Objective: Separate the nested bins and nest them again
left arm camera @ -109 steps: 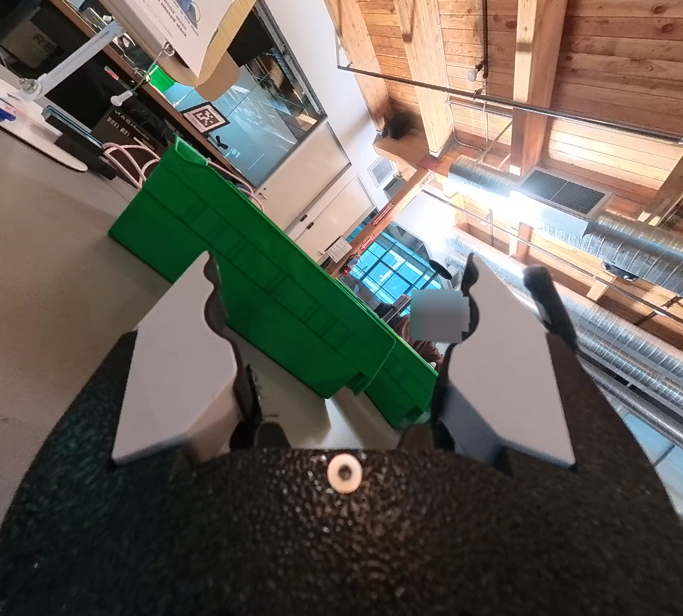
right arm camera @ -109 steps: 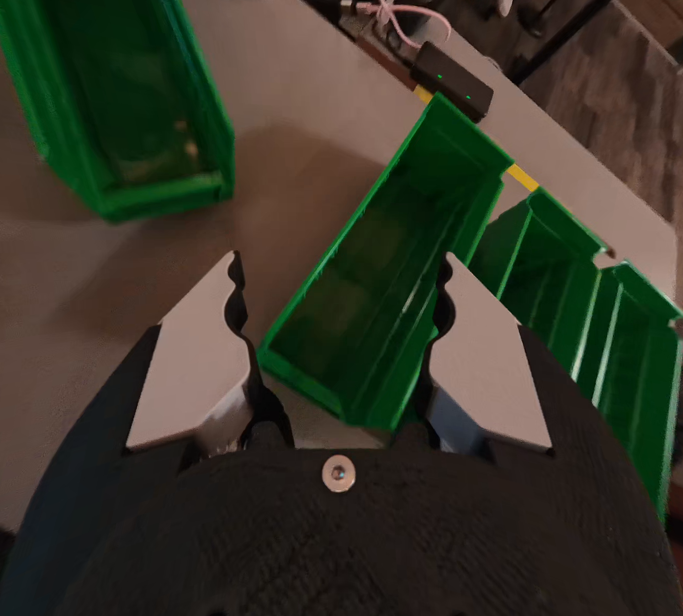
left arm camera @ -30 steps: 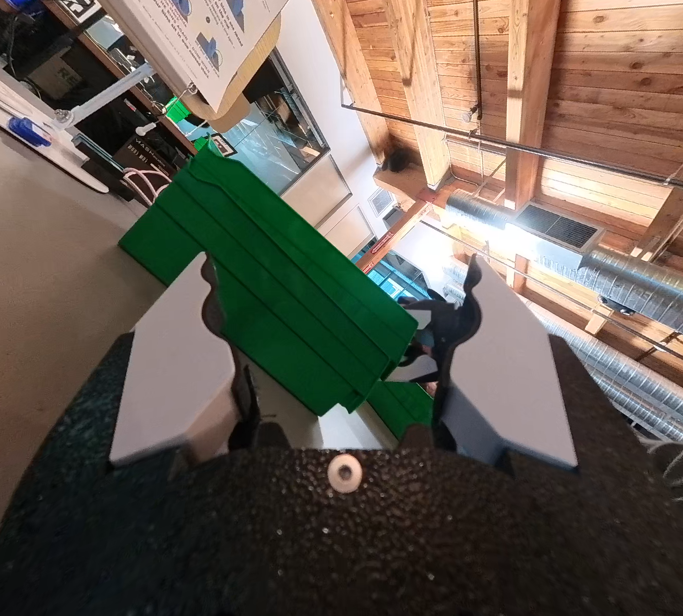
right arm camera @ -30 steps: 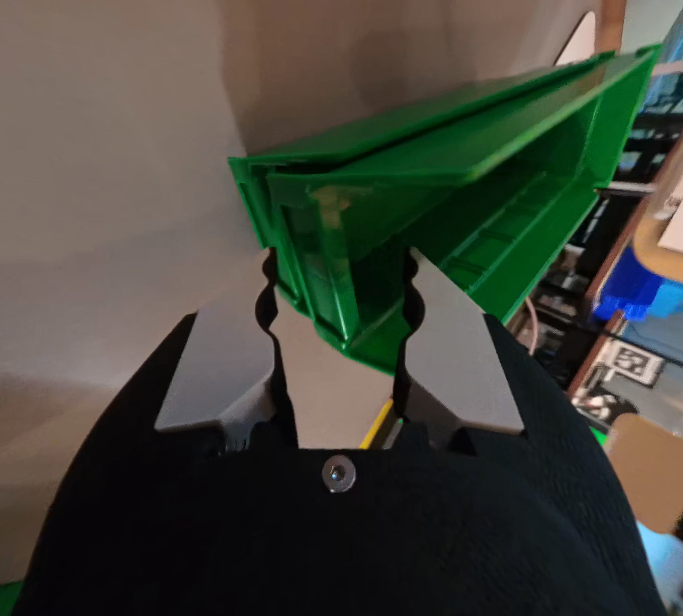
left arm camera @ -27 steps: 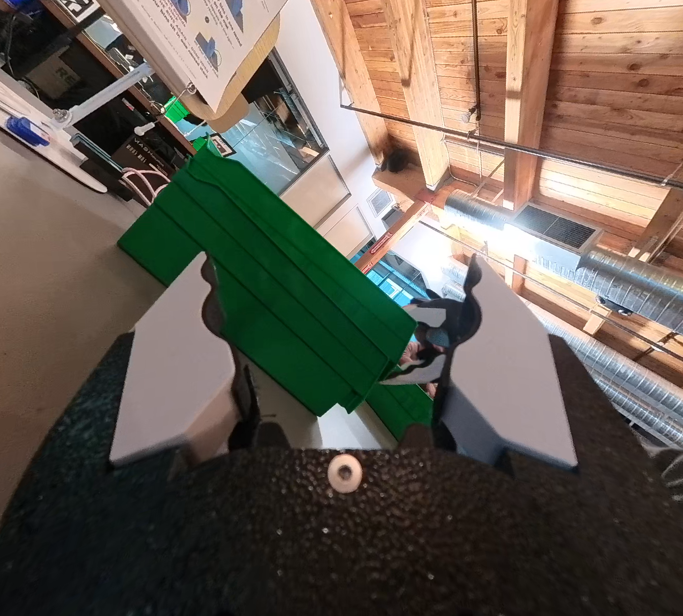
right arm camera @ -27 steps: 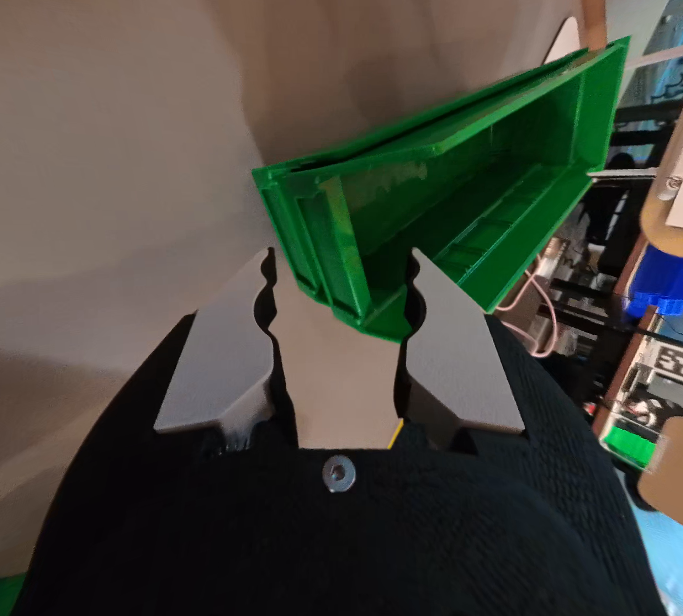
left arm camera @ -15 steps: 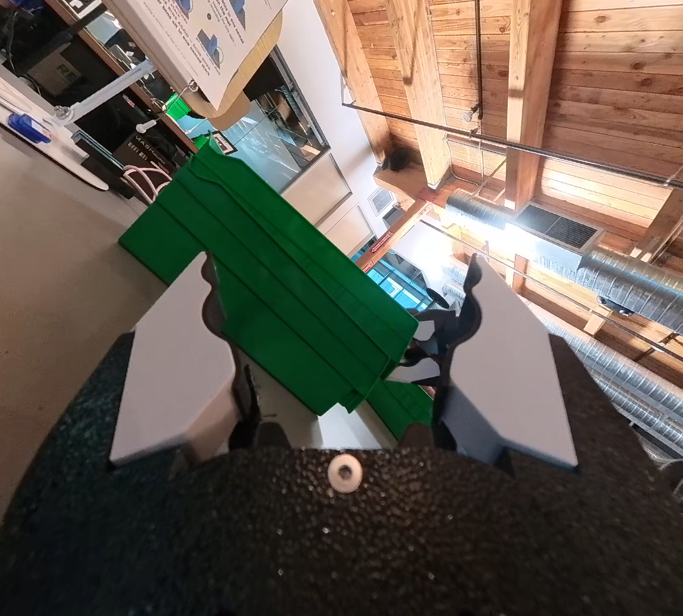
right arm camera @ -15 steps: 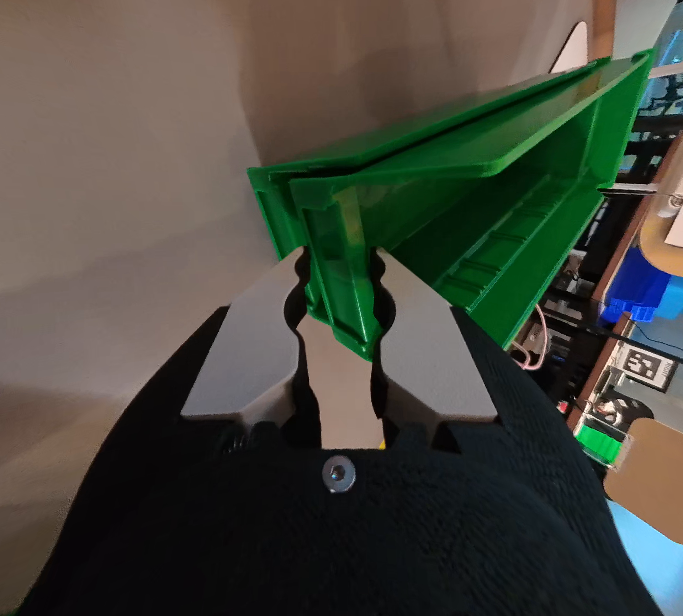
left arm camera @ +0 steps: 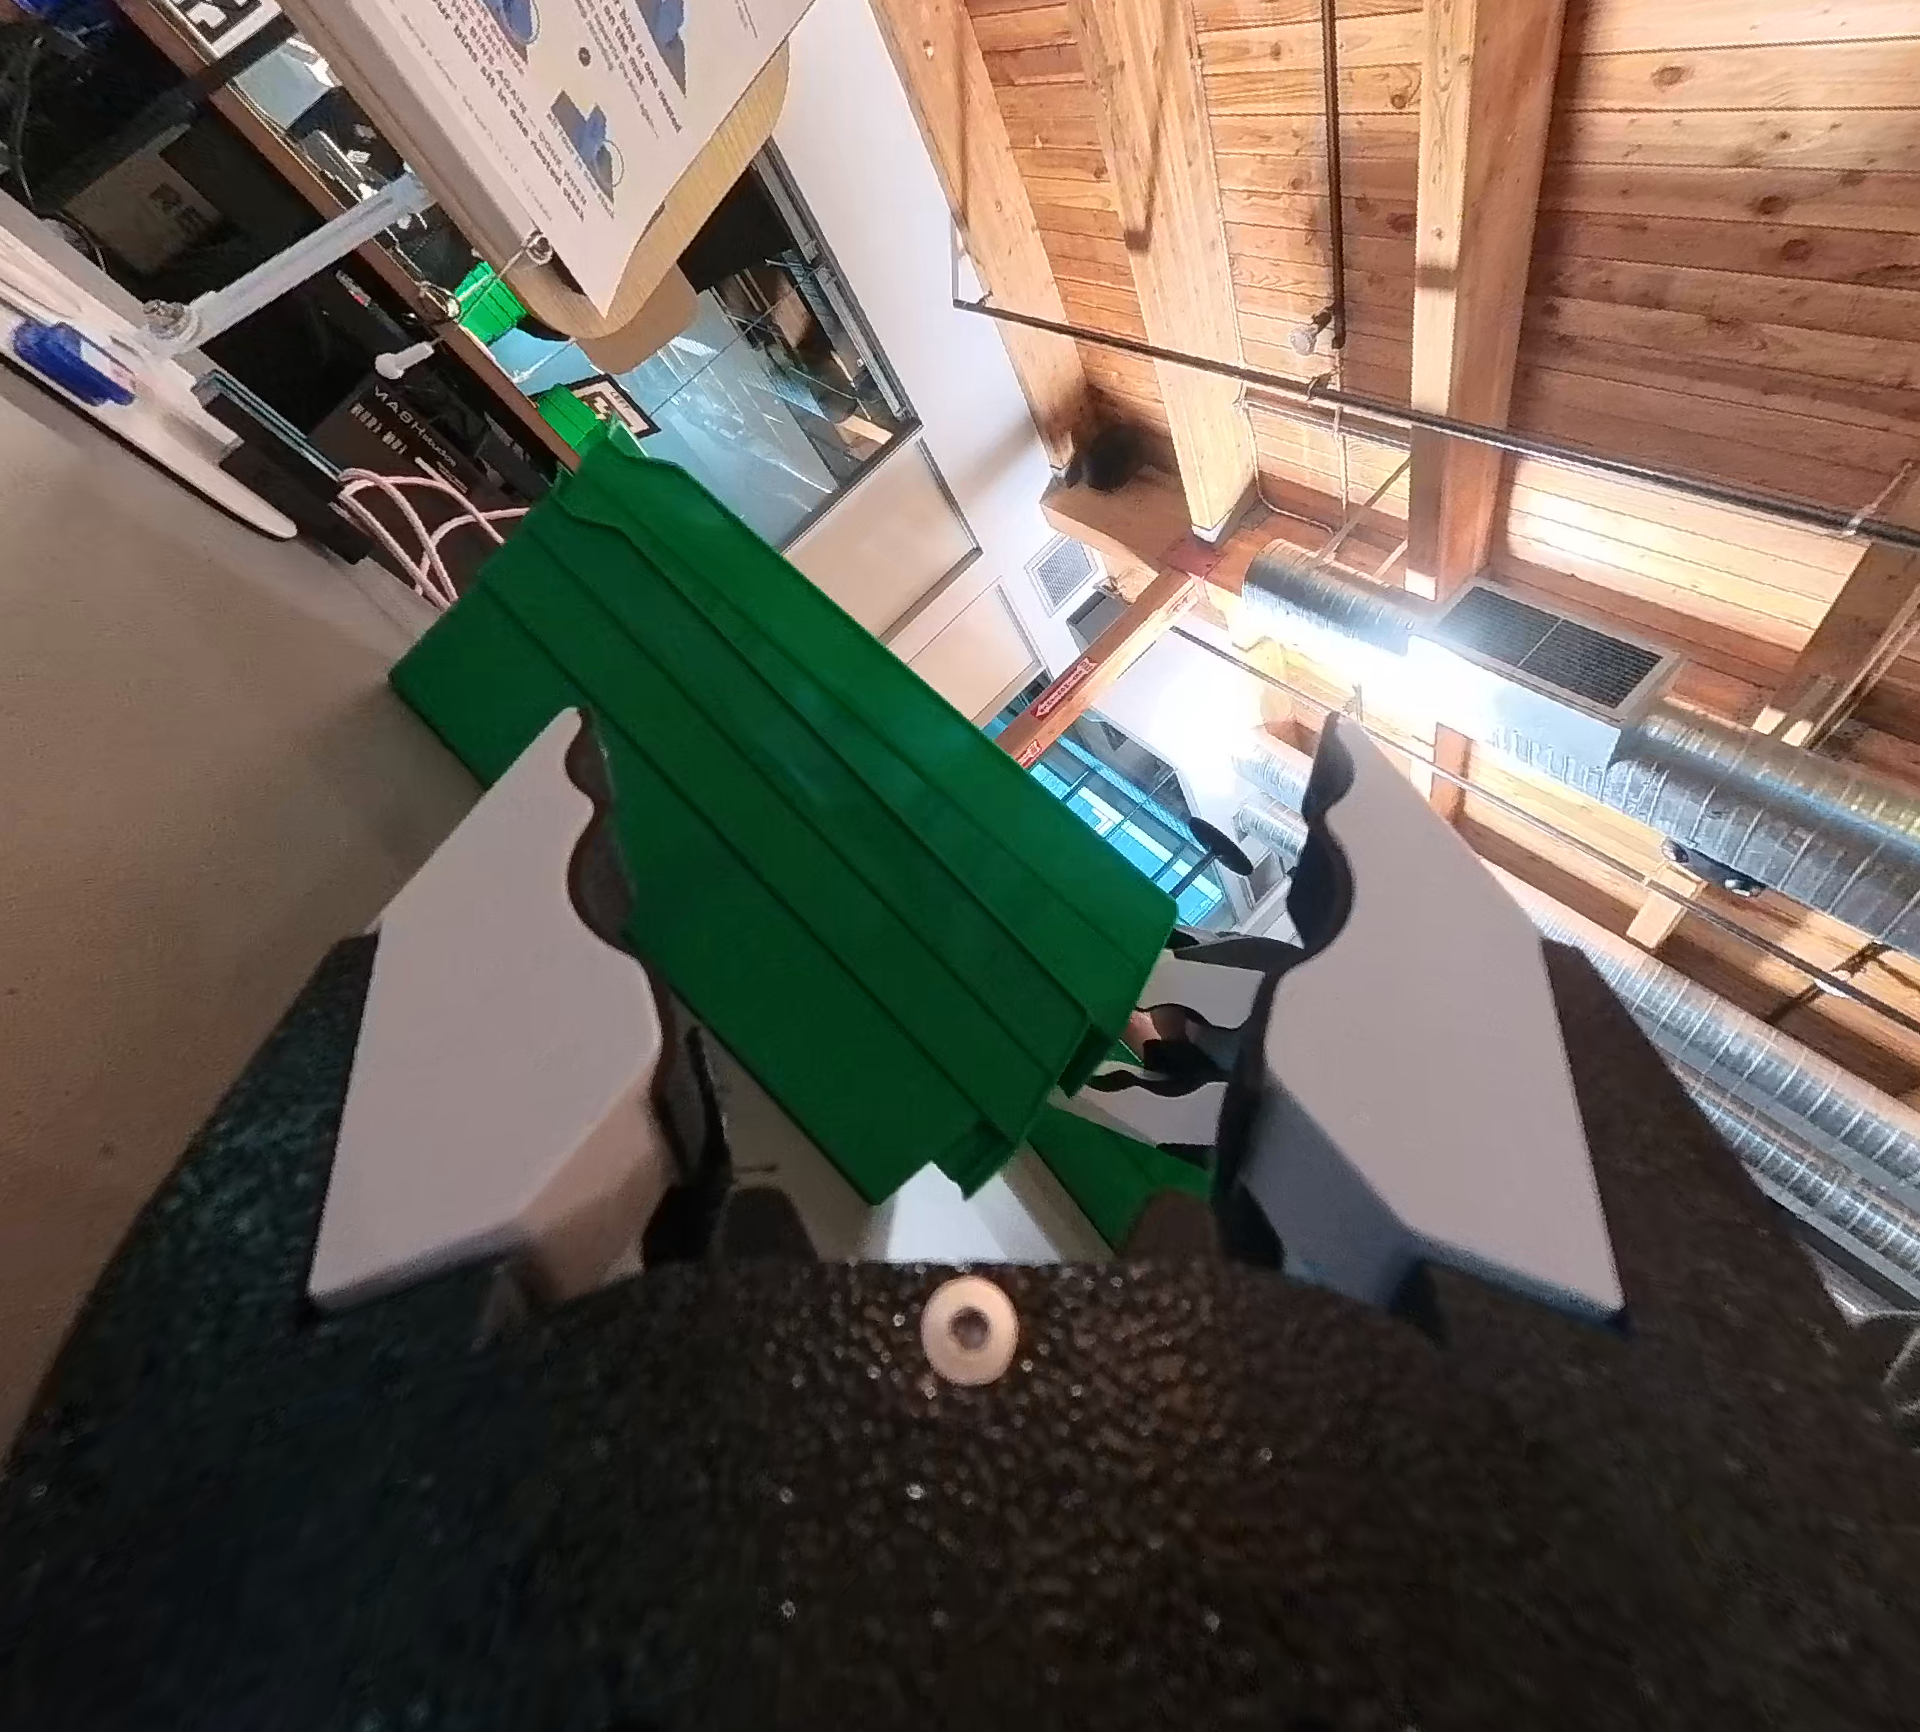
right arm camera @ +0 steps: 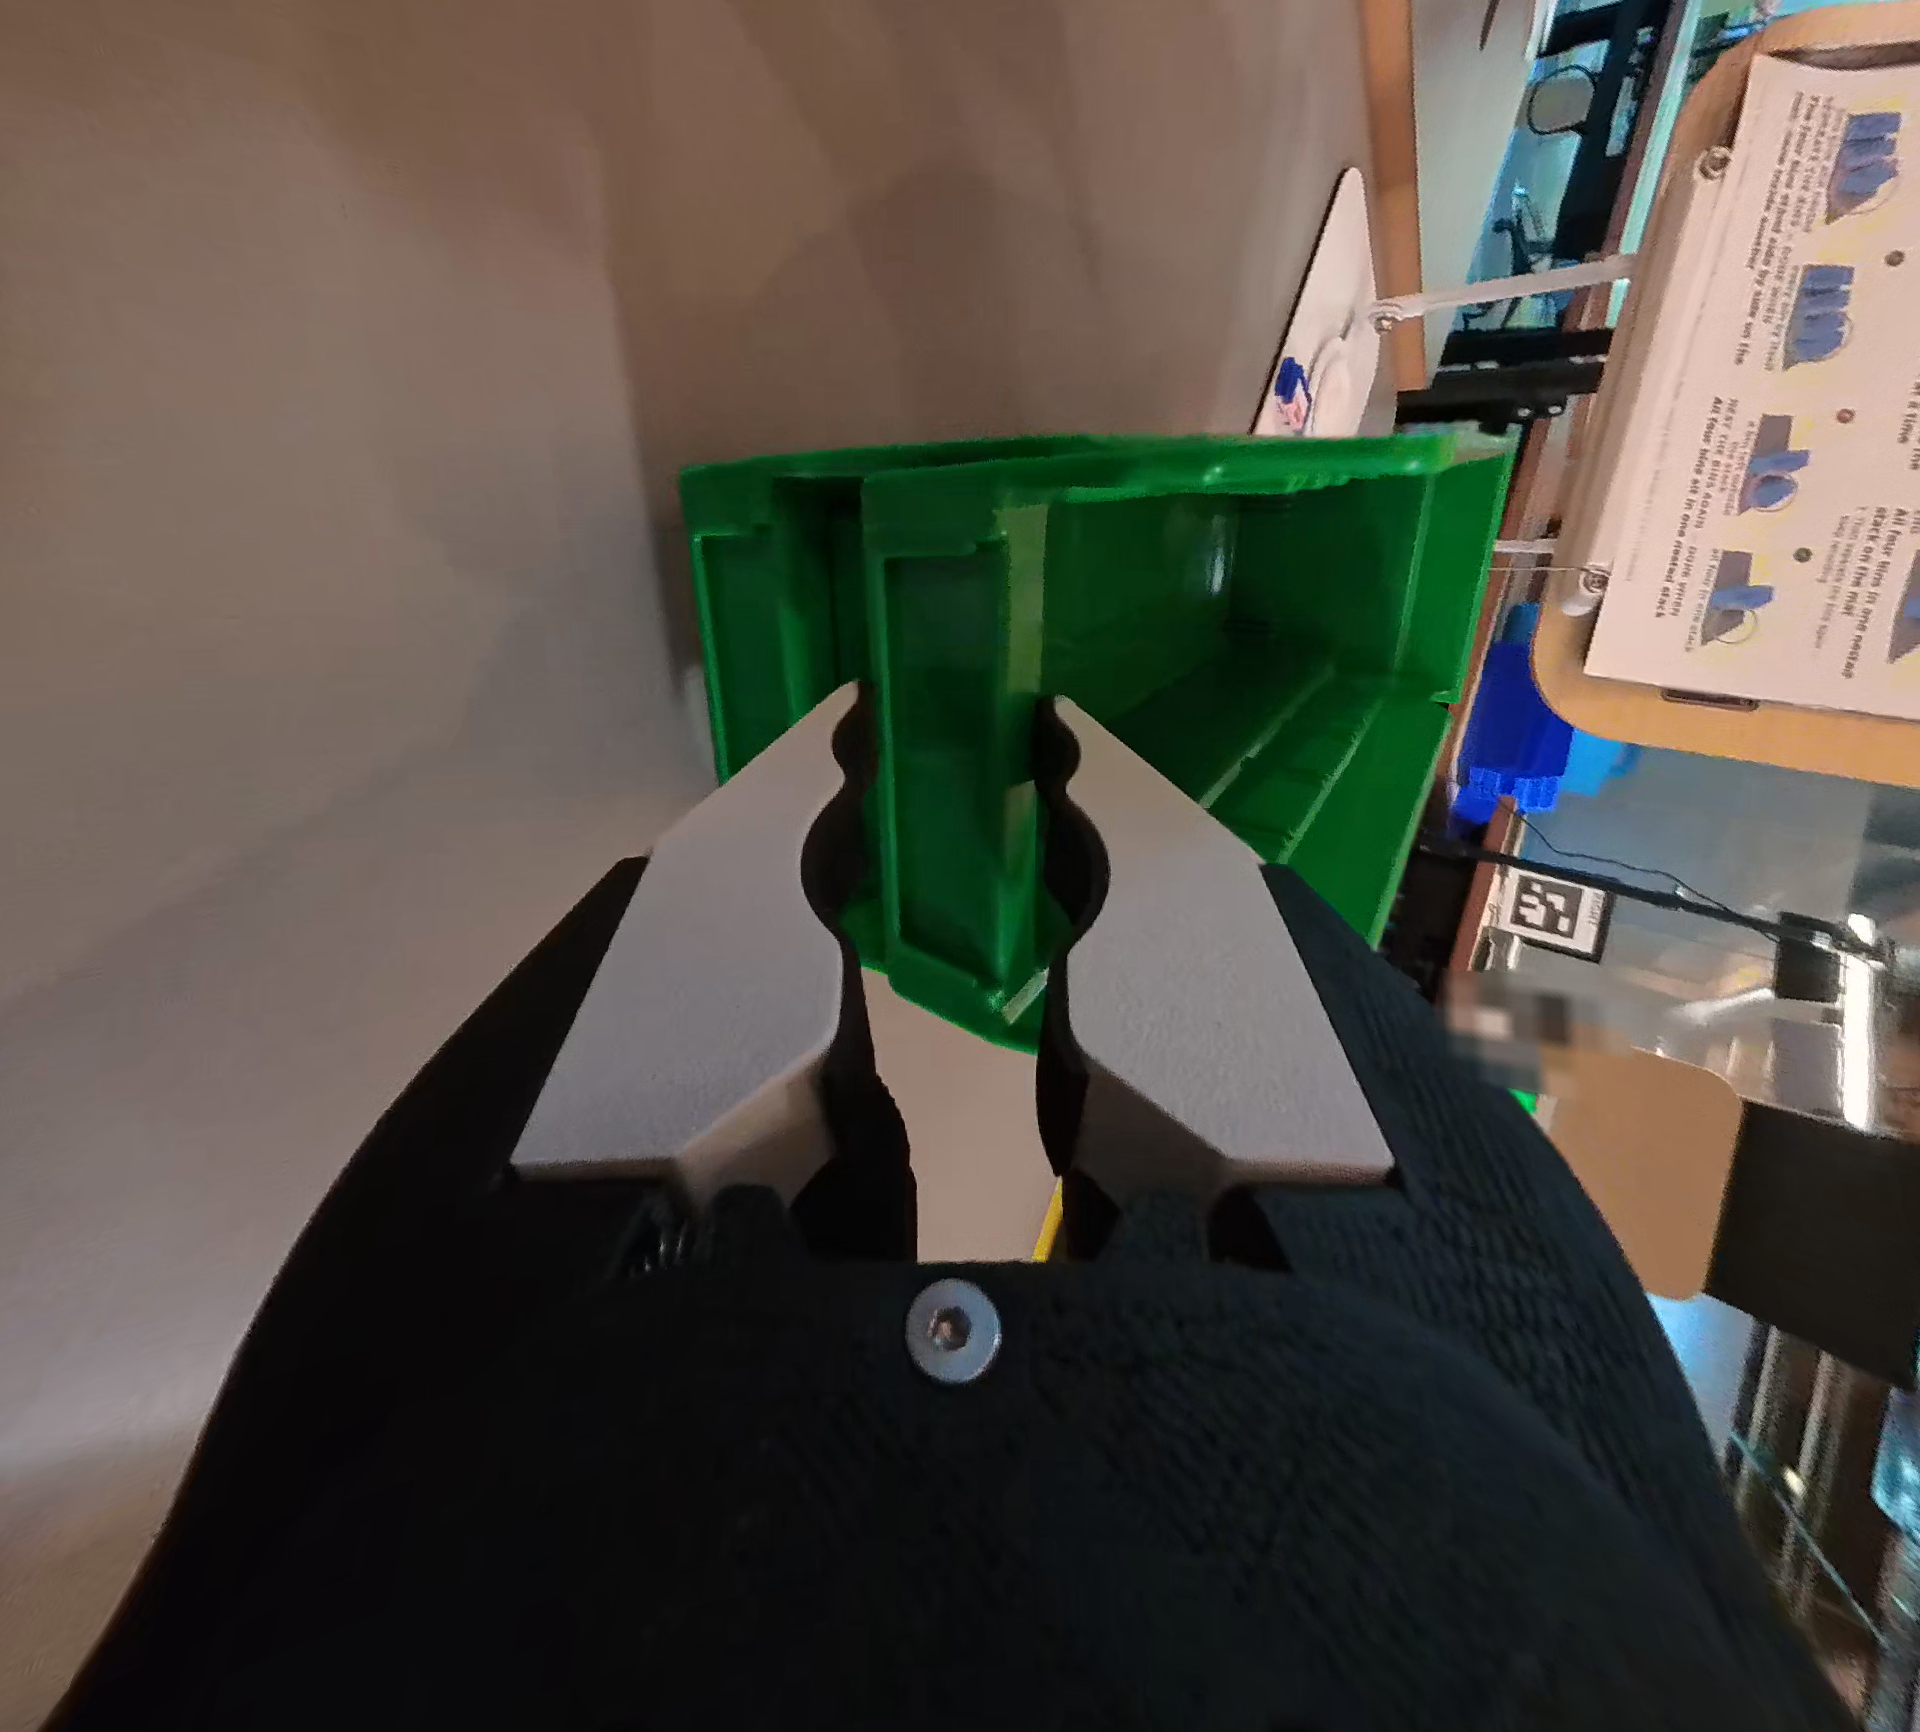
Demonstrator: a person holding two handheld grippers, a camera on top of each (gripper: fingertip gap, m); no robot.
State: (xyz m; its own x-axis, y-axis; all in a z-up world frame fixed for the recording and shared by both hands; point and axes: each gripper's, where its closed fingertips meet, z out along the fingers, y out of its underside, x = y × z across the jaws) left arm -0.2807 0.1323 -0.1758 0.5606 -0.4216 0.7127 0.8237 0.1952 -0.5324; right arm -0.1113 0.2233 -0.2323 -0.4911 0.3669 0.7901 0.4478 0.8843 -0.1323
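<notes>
A stack of nested green bins [left arm camera: 790, 809] lies on the beige table [left arm camera: 156, 695], seen from the side between my left gripper's open, empty fingers. My left gripper [left arm camera: 953, 732] stays a little short of the stack. In the right wrist view my right gripper [right arm camera: 948, 700] is shut on the near end wall of the innermost green bin [right arm camera: 1226, 643], which sits inside an outer bin [right arm camera: 758, 602]. The right gripper's grey fingers [left arm camera: 1195, 986] show at the stack's far end in the left wrist view. Part of another green bin [left arm camera: 1122, 1173] shows low beside them.
A printed instruction board [right arm camera: 1766, 383] on a wooden stand rises behind the table. A white base with a small blue item [right arm camera: 1320, 373] sits at the table's far edge. Pink cables [left arm camera: 416, 529] and blue bins [right arm camera: 1507, 747] lie beyond it.
My right gripper, open around the bin's end wall a second ago, has shut on it and swung round with it. The left gripper has barely moved.
</notes>
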